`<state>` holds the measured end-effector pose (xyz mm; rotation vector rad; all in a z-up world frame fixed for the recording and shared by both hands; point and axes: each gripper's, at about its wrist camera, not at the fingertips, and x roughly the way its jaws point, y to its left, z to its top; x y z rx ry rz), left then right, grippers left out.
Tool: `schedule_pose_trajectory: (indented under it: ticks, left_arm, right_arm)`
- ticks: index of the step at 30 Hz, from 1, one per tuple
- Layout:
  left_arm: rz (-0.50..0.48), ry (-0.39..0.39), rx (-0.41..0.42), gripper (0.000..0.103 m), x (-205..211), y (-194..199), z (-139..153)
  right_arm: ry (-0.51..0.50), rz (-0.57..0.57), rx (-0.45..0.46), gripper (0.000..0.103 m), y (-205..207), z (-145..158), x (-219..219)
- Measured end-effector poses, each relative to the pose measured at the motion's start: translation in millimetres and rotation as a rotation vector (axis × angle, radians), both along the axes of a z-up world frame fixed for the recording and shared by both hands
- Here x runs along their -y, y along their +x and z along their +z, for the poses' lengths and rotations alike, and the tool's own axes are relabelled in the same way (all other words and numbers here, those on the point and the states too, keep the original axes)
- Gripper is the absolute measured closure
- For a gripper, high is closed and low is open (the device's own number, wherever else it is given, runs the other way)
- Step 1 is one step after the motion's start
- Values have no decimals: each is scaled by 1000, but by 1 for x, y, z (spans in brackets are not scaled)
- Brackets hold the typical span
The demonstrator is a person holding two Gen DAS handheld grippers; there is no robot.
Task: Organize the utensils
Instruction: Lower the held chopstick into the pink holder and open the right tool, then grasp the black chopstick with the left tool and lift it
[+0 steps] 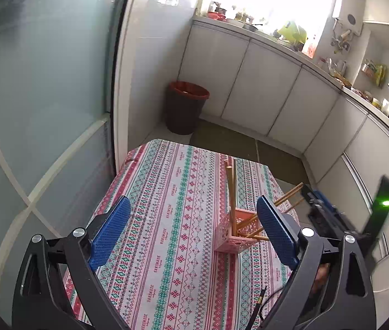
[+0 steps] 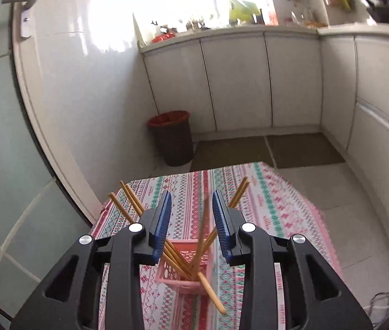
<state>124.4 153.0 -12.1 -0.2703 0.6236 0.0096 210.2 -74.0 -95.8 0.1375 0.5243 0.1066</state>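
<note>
Pink basket (image 2: 186, 272) of chopsticks (image 2: 175, 258) on counter (image 2: 263, 206), directly below spread right claw (image 2: 191, 220); left claw (image 1: 193, 220) spread, basket just inside its right finger

You see a matt printed cloth tablecloth (image 1: 167, 198), wooden chopsticks (image 2: 176, 261), a pink perforated plastic basket (image 1: 231, 233), ribbed blue pads (image 1: 112, 225) on matt black plastic grippers, glossy white wall tiles (image 2: 84, 63).
</note>
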Motion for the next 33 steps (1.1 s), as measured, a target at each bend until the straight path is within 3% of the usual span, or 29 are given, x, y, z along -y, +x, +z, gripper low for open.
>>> schedule_pose_trajectory:
  ticks: [3,8,11,13,16,21,25,28,29,31,33]
  left_arm:
    - [-24,18,-4,14,12,-1,-1]
    - [-82,53,-23,14,39,-3,-7]
    - [-132,94,-52,12,58,-5,-15]
    - [-172,120,-92,10,71,-3,-26]
    - [-250,178,-197,9,94,2,-52]
    - [-358,266,-382,8,135,6,-112]
    - [-425,292,-518,8,165,9,-165]
    - [-416,298,-587,13,180,16,-199]
    - [-413,291,-606,15,186,21,-210]
    - [-425,261,-647,31,194,29,-222]
    - [-423,231,-681,36,199,36,-232]
  right_arm:
    - [-35,-18,13,63,-24,19,8]
    - [-64,-87,41,33,-64,40,27]
    - [-72,-126,10,17,-88,39,43]
    - [-58,-153,-32,13,-106,35,60]
    - [8,-168,-134,8,-127,20,89]
    - [97,-257,-379,8,-148,-25,144]
    - [233,-399,-591,8,-147,-70,194]
    - [403,-389,-609,8,-147,-78,211]
    - [420,-390,-625,8,-146,-82,213]
    - [417,-390,-648,8,-146,-88,211]
    - [433,-377,-664,8,-146,-91,209]
